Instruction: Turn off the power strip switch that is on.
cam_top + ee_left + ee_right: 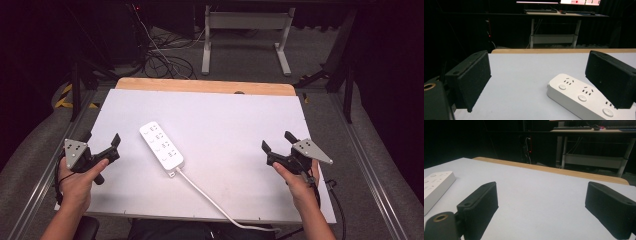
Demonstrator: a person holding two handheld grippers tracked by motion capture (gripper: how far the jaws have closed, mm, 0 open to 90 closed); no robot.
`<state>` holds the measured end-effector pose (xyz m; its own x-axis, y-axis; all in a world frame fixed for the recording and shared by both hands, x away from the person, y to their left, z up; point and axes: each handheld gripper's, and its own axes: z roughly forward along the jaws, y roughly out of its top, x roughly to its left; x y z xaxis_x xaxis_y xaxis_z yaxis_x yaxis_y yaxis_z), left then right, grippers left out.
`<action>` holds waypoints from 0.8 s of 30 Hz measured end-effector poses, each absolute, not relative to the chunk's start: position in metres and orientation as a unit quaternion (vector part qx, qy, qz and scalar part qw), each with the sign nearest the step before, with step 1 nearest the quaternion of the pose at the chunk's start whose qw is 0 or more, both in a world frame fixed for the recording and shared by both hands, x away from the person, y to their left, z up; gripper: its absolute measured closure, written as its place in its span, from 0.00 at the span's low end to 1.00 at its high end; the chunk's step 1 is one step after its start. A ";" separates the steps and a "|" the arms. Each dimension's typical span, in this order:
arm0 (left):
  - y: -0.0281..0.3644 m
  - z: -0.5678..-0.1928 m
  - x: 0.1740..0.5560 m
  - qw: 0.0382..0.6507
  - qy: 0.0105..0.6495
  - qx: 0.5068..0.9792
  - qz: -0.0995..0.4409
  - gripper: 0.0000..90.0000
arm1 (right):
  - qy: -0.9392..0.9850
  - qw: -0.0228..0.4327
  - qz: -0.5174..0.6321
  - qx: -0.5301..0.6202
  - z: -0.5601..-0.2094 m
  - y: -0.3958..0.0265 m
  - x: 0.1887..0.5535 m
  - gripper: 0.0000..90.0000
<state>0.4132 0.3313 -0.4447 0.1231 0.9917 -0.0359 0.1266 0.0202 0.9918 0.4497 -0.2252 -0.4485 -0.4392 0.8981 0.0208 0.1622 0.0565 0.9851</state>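
Left tool (101,145) hovers at the left edge of the white surface (235,120), jaws spread wide, nothing between them. The white power strip (161,145) lies flat left of centre, its cord (210,199) trailing toward the near edge. Right tool (277,142) sits well apart, jaws released, gripping nothing.

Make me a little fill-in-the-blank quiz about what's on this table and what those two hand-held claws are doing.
1. The power strip on the table is coloured ____.
2. The jaws of the left gripper stand ____, with nothing between them.
3. The power strip lies nearer the ____ gripper than the other one.
4. The right gripper holds ____.

Missing words: white; open; left; nothing
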 end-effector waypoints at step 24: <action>0.337 -0.442 0.417 0.520 0.496 0.580 0.385 0.63 | 0.648 0.336 0.547 0.409 -0.450 -0.227 0.445 0.14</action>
